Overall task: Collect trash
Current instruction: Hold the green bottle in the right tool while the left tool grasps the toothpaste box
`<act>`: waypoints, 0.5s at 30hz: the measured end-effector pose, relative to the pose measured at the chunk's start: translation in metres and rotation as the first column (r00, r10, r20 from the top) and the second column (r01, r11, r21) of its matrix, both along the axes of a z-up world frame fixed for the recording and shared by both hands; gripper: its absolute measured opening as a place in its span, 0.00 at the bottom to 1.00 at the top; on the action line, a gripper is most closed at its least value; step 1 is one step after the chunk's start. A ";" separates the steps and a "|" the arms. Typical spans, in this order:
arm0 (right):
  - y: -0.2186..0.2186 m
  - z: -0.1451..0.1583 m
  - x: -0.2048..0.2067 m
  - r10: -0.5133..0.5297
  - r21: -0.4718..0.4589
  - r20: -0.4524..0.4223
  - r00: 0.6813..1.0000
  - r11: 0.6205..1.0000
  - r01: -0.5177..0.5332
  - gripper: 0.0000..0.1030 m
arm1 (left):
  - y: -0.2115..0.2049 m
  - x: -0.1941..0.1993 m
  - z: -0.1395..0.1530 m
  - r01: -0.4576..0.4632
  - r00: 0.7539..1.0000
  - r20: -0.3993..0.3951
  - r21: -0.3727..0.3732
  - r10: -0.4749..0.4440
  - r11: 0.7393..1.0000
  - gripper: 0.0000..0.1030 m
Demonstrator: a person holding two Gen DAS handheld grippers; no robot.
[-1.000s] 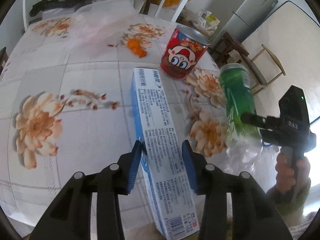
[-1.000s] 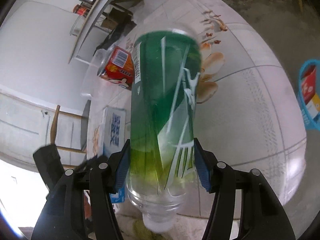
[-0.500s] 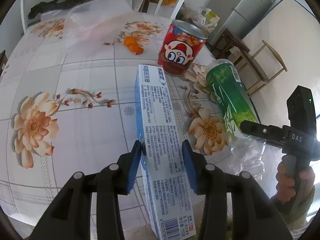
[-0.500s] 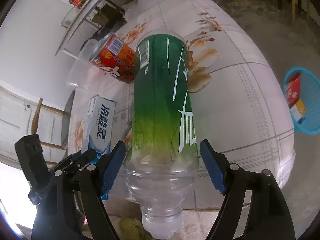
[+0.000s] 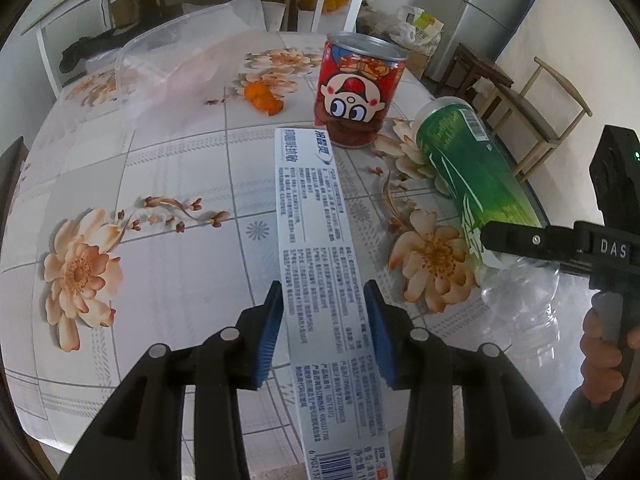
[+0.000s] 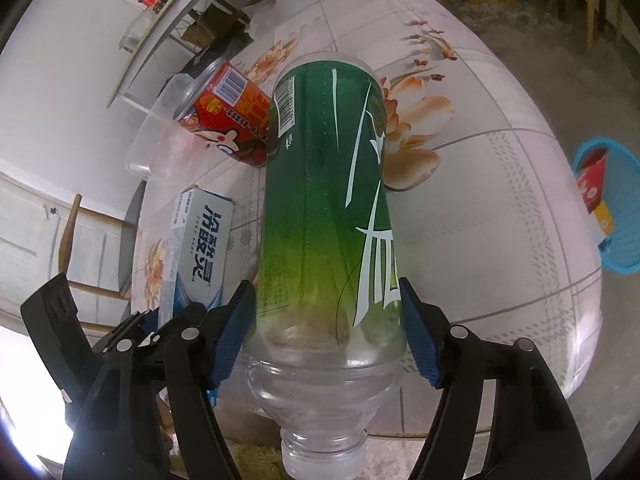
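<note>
A long white-and-blue toothpaste box (image 5: 312,220) lies lengthwise on the flowered table (image 5: 132,168), and my left gripper (image 5: 324,320) is shut on its near part, blue pads on both sides. To its right a green-labelled plastic bottle (image 5: 472,168) lies on its side, neck toward me. My right gripper (image 6: 326,304) straddles the bottle (image 6: 324,160) near its shoulder; its jaws are closing and the pads meet the bottle's sides. In the right wrist view the box (image 6: 200,248) and the left gripper (image 6: 132,328) show at the left.
A red cartoon can (image 5: 356,96) stands just beyond the box and the bottle. Orange peel (image 5: 262,98) and a clear plastic tub (image 5: 160,64) lie farther back. A blue basket (image 6: 608,208) holding trash sits on the floor off the table's right side. Chairs (image 5: 552,100) stand nearby.
The bottle came down from a raised tilt to lie on the table. The right jaws spread off it, then narrowed back onto its sides. The left gripper kept its hold on the box.
</note>
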State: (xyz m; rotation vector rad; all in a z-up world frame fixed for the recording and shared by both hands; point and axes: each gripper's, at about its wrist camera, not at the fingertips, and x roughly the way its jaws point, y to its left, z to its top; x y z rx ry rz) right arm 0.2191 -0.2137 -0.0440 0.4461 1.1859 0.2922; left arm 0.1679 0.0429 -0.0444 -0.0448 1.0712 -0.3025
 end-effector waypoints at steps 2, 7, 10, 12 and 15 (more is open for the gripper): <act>-0.004 -0.001 -0.001 -0.005 0.016 -0.001 1.000 1.000 0.005 0.64 | -0.001 -0.001 0.000 0.004 1.000 0.013 0.013 -0.004 1.000 0.34; -0.008 -0.003 -0.002 -0.006 0.023 0.004 1.000 1.000 0.006 0.64 | -0.004 -0.002 -0.001 0.009 1.000 0.027 0.027 -0.009 1.000 0.32; -0.010 -0.003 -0.004 -0.009 0.025 0.005 1.000 1.000 0.009 0.64 | -0.005 -0.004 -0.001 0.012 0.999 0.035 0.034 -0.013 0.999 0.31; -0.013 -0.002 -0.005 -0.012 0.026 0.005 1.000 1.000 0.012 0.64 | -0.006 -0.005 -0.001 0.014 0.999 0.037 0.036 -0.015 0.999 0.31; -0.015 -0.001 -0.007 -0.018 0.033 0.004 1.000 0.999 0.018 0.64 | -0.006 -0.006 -0.001 0.016 0.999 0.040 0.037 -0.017 0.999 0.31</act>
